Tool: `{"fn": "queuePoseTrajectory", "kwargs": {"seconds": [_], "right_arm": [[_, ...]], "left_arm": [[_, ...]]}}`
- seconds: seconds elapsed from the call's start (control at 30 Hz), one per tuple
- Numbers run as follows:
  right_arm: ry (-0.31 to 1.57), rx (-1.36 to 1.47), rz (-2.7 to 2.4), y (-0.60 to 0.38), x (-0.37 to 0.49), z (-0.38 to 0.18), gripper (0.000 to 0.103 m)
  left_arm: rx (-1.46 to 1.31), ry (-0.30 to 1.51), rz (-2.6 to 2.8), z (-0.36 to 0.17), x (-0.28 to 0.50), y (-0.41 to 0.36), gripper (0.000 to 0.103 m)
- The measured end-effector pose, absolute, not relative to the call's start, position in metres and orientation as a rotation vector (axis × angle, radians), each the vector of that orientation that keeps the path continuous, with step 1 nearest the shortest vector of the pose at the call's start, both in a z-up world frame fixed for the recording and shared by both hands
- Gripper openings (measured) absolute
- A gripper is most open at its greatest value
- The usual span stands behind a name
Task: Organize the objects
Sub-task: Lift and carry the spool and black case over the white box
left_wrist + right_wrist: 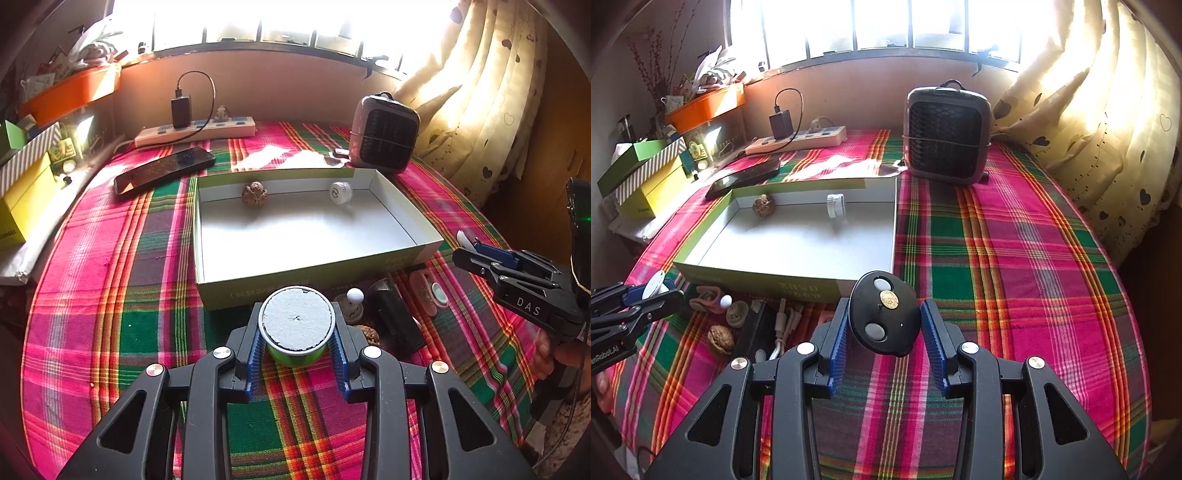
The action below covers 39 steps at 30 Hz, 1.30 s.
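Green tin (297, 328) w/ grey lid sits pinched in left tool (298, 350), just short of the box (314, 273) front wall. Right tool (884, 332) grips a black fob (882, 317) — also near that wall. Lift both clear of the rim, then set down on bare floor, apart from the walnut (254, 194) & white cap (340, 192) at the far wall — release low so nothing rolls.

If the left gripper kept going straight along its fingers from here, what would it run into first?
Most likely the near wall of the open box, directly ahead of the left gripper, which is shut on a green tin. If it is carried high enough, the tin might instead clear the wall; height is hard to judge.
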State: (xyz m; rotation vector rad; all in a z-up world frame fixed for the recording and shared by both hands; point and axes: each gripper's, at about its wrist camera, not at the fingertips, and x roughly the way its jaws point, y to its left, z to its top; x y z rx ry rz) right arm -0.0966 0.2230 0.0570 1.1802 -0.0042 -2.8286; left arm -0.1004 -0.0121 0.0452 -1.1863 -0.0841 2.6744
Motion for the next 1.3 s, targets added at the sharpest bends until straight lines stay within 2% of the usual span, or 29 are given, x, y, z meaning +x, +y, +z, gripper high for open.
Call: {"fn": "queuePoseTrajectory", "kwargs": {"seconds": [0.67,1.3], "right_arm": [[0.068,1.136,-2.773,0.197,-0.141,0.072,0.039],[0.152,1.218,-2.739,0.19,-0.214,0.055,0.039]], "left_arm": [[-1.176,-0.076,2.685,0.053,-0.142,-0.013,0.03],[-1.227,-0.081,2.702,0.042,-0.201,-0.022,0.03]]}}
